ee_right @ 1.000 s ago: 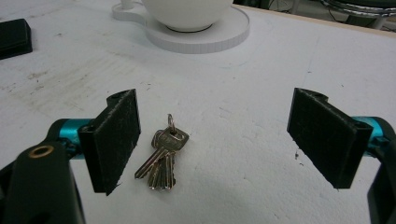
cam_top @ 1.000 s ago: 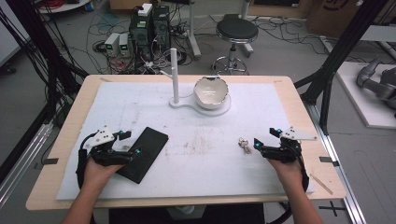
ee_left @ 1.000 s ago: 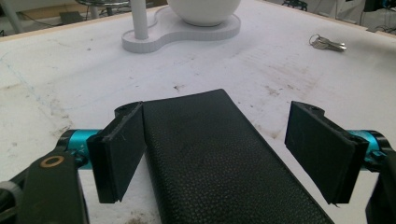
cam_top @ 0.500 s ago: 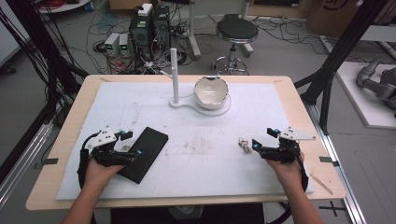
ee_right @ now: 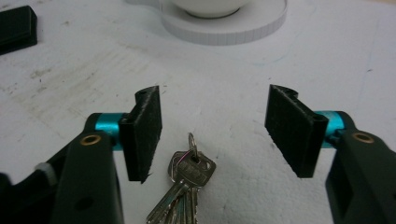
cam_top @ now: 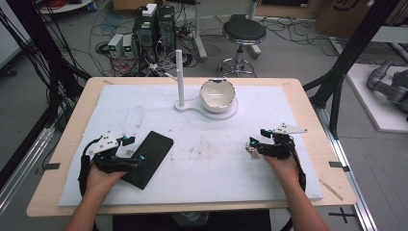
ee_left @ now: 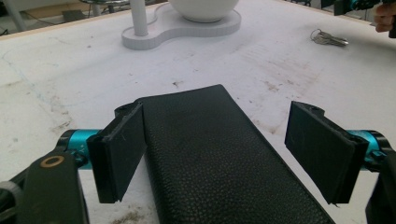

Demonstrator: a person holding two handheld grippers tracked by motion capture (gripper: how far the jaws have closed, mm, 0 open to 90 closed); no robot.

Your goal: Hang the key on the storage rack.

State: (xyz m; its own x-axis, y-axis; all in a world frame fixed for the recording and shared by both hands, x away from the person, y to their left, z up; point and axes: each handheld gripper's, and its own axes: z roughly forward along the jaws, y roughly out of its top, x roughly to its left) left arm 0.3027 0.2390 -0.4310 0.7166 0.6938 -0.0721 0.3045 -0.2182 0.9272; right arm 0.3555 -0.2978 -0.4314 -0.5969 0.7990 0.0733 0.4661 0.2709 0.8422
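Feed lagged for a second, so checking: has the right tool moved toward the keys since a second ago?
No. In the high view the right tool keeps its place beside the keys, level with the bowl stand as before.

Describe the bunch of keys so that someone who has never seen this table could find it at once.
Start from the white mat that covers the wooden table, and go to the right gripper near its right edge. The bunch of keys lies flat on the mat between that gripper's open jaws. It is the only small silver metal thing there; the black leather case at the left is large, dark and flat.
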